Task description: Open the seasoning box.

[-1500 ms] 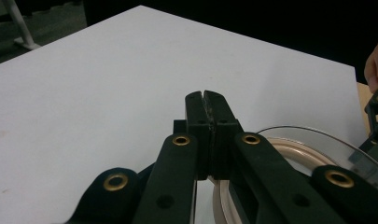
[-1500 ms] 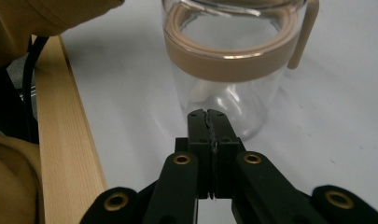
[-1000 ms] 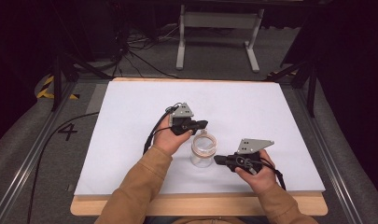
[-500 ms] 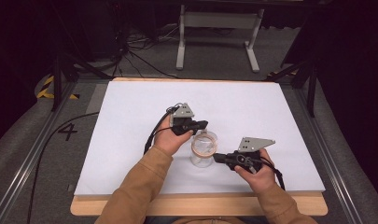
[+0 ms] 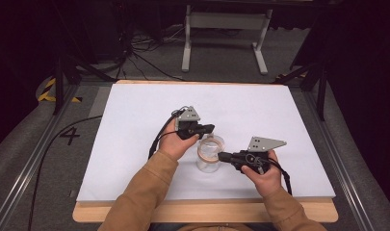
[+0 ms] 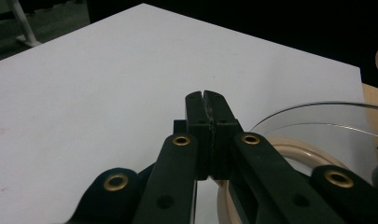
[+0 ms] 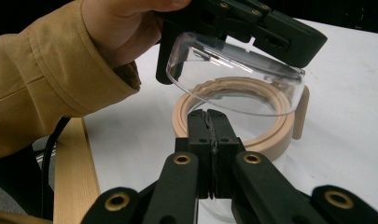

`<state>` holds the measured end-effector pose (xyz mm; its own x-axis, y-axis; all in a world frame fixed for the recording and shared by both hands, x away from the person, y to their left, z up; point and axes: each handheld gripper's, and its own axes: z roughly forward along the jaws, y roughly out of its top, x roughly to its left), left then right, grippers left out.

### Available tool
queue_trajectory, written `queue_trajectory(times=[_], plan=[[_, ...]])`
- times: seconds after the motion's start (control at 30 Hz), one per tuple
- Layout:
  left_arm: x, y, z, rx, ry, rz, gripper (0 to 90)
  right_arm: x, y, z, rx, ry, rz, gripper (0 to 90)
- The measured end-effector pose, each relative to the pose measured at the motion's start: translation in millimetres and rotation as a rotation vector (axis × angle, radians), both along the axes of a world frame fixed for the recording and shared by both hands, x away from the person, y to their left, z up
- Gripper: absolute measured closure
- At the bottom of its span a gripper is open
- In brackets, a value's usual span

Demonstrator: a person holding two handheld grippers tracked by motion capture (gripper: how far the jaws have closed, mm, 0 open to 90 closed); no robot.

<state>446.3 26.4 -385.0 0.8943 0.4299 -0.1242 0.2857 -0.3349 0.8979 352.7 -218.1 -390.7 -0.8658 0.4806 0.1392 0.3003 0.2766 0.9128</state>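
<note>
**Both claws shut at a clear jar near the bench's front edge**

Left claw (image 5: 208,129) in the high view lay with its jaws pressed together at the far rim of a clear jar (image 5: 209,156), while the right claw (image 5: 223,156) met the jar's right side, jaws likewise closed. That jar stood upright on the white bench (image 5: 135,120), nearer the front edge than the back and roughly midway between the left and right edges. A hand in a tan sleeve (image 5: 149,187) held each claw.

From the left gripper view, the left claw (image 6: 207,95) was fully shut with nothing between its jaws, the white bench stretching beyond. Just beside it curved the transparent lid (image 6: 317,121) above the jar's beige ring (image 6: 294,151).

From the right gripper view, the right claw (image 7: 208,114) was closed and empty, its tips at the near edge of the beige ring (image 7: 270,144). Over the ring the clear lid (image 7: 233,84) sat tilted, with the left claw (image 7: 289,39) lying on top of it. Whether the left claw pressed the lid I could not tell.
</note>
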Motion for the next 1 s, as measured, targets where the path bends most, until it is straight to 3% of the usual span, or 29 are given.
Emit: queue_trajectory(times=[0.3, 0.5, 0.53, 0.7, 0.9, 0.97, 1.0], plan=[[-4.1, 3.5, 9.0, -0.024, -0.011, -0.013, 89.8, -0.8, 0.1, 1.4, 0.000, -0.015, 0.005, 90.0], [-10.5, 15.7, 24.5, -0.055, -0.025, -0.005, 89.7, -1.0, -1.6, 3.4, -0.008, -0.030, 0.004, 90.0], [-11.4, 19.2, 26.8, -0.040, -0.029, -0.005, 89.6, -0.7, -2.1, 4.4, -0.008, -0.033, 0.006, 90.0], [-18.1, 33.8, 31.8, -0.057, -0.012, 0.012, 88.8, 2.9, -1.7, 8.4, -0.003, -0.047, 0.015, 90.0], [-26.7, 53.6, 34.4, -0.041, 0.007, 0.013, 88.4, 10.1, 0.2, 13.4, -0.016, -0.066, 0.047, 90.0], [-31.2, 64.7, 34.8, 0.002, 0.036, 0.014, 87.6, 11.8, -0.4, 15.2, -0.022, -0.070, 0.057, 90.0], [-32.8, 68.3, 34.1, 0.002, 0.043, 0.020, 87.6, 13.4, -0.7, 16.0, -0.024, -0.073, 0.059, 90.0]])
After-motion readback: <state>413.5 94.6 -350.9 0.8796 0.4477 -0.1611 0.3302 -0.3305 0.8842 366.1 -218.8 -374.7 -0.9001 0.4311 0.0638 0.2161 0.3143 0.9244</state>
